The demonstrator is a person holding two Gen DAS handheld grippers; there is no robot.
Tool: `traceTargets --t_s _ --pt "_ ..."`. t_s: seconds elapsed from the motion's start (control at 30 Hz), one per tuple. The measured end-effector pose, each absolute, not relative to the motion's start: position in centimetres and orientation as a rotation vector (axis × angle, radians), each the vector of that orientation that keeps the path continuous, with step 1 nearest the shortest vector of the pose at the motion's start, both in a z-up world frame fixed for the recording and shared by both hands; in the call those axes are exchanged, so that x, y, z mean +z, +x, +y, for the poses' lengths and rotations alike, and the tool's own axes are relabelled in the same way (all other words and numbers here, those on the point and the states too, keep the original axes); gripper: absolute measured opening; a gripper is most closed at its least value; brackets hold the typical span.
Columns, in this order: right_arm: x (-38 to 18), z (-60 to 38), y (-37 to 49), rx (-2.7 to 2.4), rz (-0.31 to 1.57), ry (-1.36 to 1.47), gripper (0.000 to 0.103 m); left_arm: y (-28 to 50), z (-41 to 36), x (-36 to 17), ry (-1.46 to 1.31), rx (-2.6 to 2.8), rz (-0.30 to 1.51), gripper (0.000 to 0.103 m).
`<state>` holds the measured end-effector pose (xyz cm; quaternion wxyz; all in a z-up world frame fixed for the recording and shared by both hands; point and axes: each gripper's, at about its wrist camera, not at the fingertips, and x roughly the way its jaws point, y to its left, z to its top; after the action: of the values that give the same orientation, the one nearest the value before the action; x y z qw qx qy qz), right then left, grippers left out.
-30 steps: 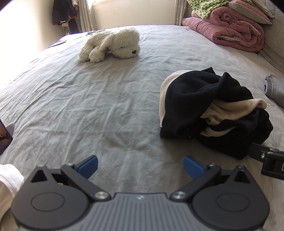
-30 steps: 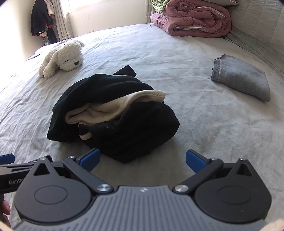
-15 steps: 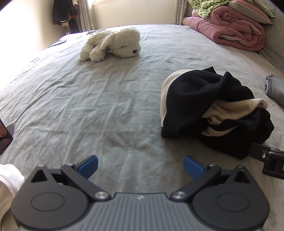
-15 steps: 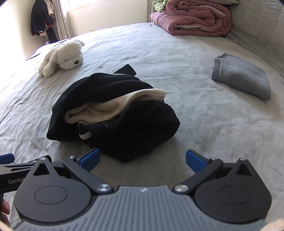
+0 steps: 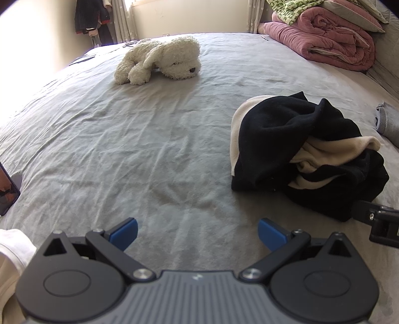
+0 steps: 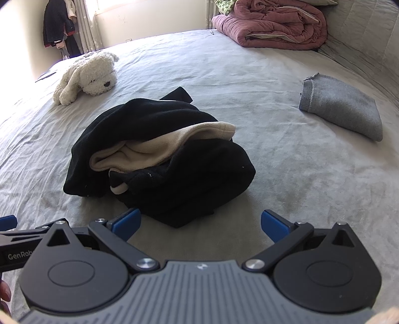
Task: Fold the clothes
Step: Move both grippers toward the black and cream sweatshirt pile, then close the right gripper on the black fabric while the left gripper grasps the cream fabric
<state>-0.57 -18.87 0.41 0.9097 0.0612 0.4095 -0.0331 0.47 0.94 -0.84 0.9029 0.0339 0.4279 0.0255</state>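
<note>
**Both grippers open over the bed, clothes pile untouched**

A crumpled pile of clothes [image 6: 159, 159], black fabric with a cream layer showing through the folds, lies in a heap on the grey bed [image 6: 249, 82]. Every other place is given from that pile.

The right hand-held gripper [image 6: 200, 224] hovers just in front of the pile's near edge, its blue-tipped fingers [image 6: 126, 221] spread wide apart and grasping nothing; its left fingertip sits close to the black hem without clearly touching it. The left hand-held gripper [image 5: 197, 233] is off to the left of the pile, over bare sheet, also released, with its jaws wide and empty. From the left wrist view the pile [image 5: 304, 152] sits ahead and to the right, and part of the right gripper's black frame shows just beside the pile's near right corner.

Beyond the pile and to its left lies a white stuffed dog [image 6: 87, 77], well apart from it. To the pile's right, also well apart, rests a folded grey garment [image 6: 341, 107]. Far behind the pile, at the head of the bed, a pink quilt [image 6: 271, 22] is bundled up. In the far corner past the stuffed dog, dark clothes [image 6: 56, 25] hang near a curtain. A white sleeve [image 5: 12, 251] shows at the left gripper's side.
</note>
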Motion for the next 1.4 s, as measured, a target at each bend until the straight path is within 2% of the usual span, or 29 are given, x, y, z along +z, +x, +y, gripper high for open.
traceTargets --t_s 0.77,1.17,1.4 --pt "0.1 -20.2 0.5 -0.099 0.851 0.136 0.103 1.6 1.6 -2.1 0.075 0.085 0.907 0.103" --pt "-3.5 -20.7 2.9 -0.073 0.973 0.084 0.103 2.6 1.7 -4.6 0.133 0.056 0.933 0.103" --pt "-4.2 -20.8 2.8 -0.036 0.967 0.064 0.103 2.2 2.9 -5.2 0.094 -0.004 0.887 0.103"
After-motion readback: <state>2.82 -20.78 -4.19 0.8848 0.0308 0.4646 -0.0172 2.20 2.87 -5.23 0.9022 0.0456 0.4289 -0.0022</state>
